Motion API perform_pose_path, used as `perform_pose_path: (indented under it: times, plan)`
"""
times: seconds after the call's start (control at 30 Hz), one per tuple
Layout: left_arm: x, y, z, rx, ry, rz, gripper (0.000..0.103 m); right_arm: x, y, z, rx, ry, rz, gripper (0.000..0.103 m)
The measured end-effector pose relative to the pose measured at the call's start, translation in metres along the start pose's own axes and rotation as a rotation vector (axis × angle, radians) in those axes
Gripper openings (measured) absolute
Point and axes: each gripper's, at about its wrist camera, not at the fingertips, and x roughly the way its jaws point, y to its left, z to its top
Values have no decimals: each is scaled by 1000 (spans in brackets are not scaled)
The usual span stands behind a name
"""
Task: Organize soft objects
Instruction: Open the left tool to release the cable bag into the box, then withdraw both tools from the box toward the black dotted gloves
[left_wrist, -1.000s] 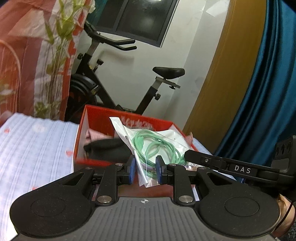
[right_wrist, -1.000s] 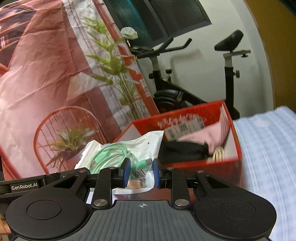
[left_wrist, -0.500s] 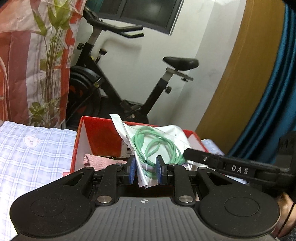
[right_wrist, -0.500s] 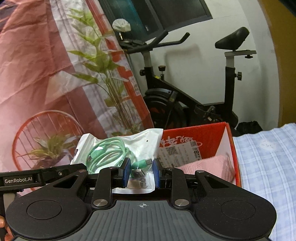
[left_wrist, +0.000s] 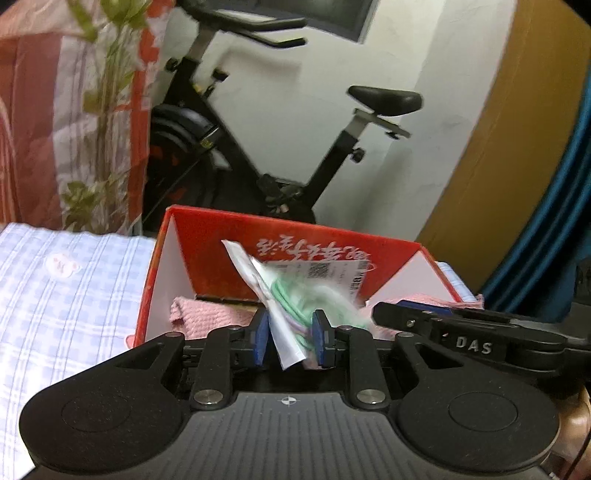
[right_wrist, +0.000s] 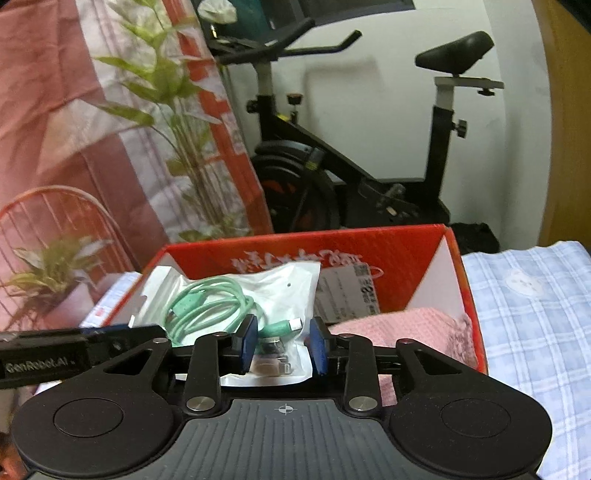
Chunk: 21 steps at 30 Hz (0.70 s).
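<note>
A clear plastic bag with a coiled green cable (right_wrist: 221, 302) hangs over the open red cardboard box (right_wrist: 417, 243). In the left wrist view the bag (left_wrist: 291, 306) is blurred and sits between the jaws of my left gripper (left_wrist: 290, 341), which stand a little apart around it. My right gripper (right_wrist: 282, 345) has its jaws spread wider than the bag's lower corner, with gaps on both sides. A pink knitted cloth (right_wrist: 402, 328) lies inside the box, also seen in the left wrist view (left_wrist: 210, 314).
The box (left_wrist: 177, 251) stands on a blue-and-white checked bedspread (left_wrist: 62, 295). An exercise bike (right_wrist: 354, 173) stands behind it against a white wall. A red floral curtain (right_wrist: 74, 129) hangs at the left, a blue curtain (left_wrist: 554, 221) at the right.
Both grippers have lowered the bag over the box, so more of its inside shows. The jaws of both grippers have spread wider around the bag.
</note>
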Motion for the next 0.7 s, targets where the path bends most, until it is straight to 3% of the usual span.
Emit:
perform_pose_path:
  times: [0.07, 0.3, 0.43, 0.7]
  plan:
    - [-7, -3, 0, 34, -13, 12, 42, -2, 2, -2, -20, 4, -7, 32]
    - [-40, -15, -3, 111, -72, 24, 51, -33, 10, -4, -126, -39, -37, 50]
    - [-65, -23, -10, 156, -101, 47, 52, -58, 10, -10, -159, -76, -48, 56]
    - [-109, -35, -41, 234, -120, 85, 52, -104, 7, -34, -175, -125, -48, 58]
